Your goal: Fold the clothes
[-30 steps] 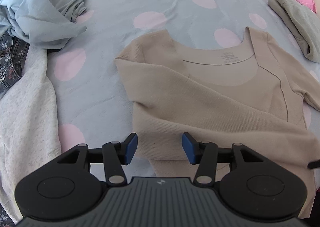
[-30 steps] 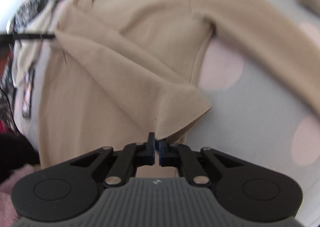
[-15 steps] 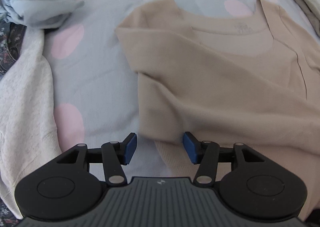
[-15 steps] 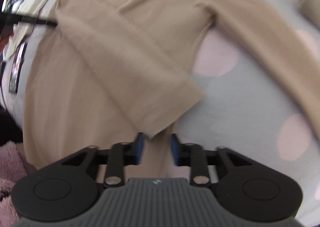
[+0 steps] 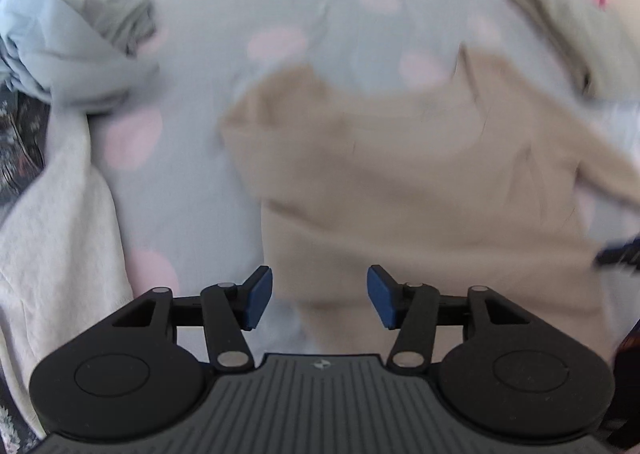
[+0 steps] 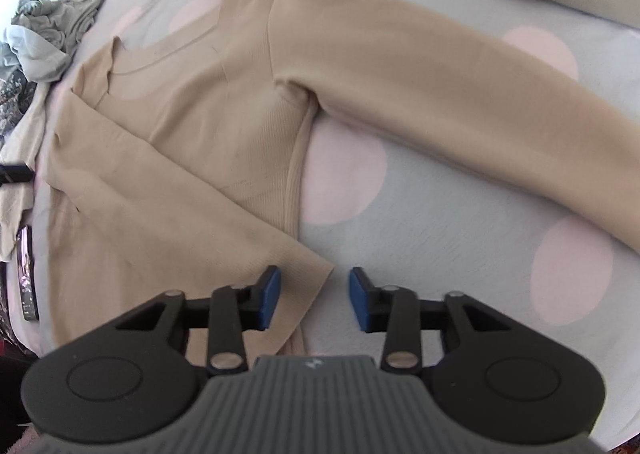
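The beige sweater (image 6: 208, 141) lies flat on the dotted bedsheet (image 6: 440, 221), one sleeve folded across its body. The right gripper (image 6: 314, 300) hovers over that sleeve's cuff (image 6: 308, 278), jaws apart, gripping nothing. The left gripper (image 5: 319, 297) hangs wide over the sweater's near left edge, empty.

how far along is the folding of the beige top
Early. Done: one sleeve lies folded across the beige top. In hand: nothing; the right tool stands open over that sleeve's cuff, and the left tool is open too. Left: the other sleeve is outstretched on the bedsheet, body unfolded.
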`<state>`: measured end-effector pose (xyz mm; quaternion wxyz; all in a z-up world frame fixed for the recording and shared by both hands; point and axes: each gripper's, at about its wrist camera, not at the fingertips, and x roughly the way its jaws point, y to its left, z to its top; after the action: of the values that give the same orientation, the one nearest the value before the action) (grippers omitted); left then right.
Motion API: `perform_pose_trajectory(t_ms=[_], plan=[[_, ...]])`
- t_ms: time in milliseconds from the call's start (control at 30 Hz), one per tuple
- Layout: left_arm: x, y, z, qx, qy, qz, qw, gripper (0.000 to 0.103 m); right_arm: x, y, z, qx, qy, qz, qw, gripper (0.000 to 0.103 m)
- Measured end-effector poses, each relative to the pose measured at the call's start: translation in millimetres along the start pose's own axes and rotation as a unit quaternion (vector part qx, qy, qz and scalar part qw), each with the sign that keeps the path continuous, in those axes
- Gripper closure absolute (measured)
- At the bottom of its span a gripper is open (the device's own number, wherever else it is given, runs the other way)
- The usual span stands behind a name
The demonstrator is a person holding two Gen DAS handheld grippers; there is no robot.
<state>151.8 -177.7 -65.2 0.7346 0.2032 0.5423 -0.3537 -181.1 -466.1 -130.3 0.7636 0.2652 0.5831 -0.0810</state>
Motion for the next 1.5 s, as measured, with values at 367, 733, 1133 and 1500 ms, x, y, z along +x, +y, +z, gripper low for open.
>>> perform_pose_trajectory(t_ms=[367,733,1133,1500], plan=[[54,59,51,-0.221,-0.037,0.008,0.9744,0.051,-16,16,7,-0.034,-0.03,0.0,0.999,0.1],[78,57,64,-0.208,-0.013,0.027,0.9777,0.101,-30,25,23,-0.059,-0.054,-0.012,0.997,0.101],[53,90,62,-0.208,0.0,0.015,0.978,0.101,-38,30,93,-0.061,-0.123,-0.04,0.99,0.103],[46,71,67,-0.145,-0.008,0.013,0.9894,0.057,4,21,76,-0.021,-0.027,-0.013,0.999,0.063]])
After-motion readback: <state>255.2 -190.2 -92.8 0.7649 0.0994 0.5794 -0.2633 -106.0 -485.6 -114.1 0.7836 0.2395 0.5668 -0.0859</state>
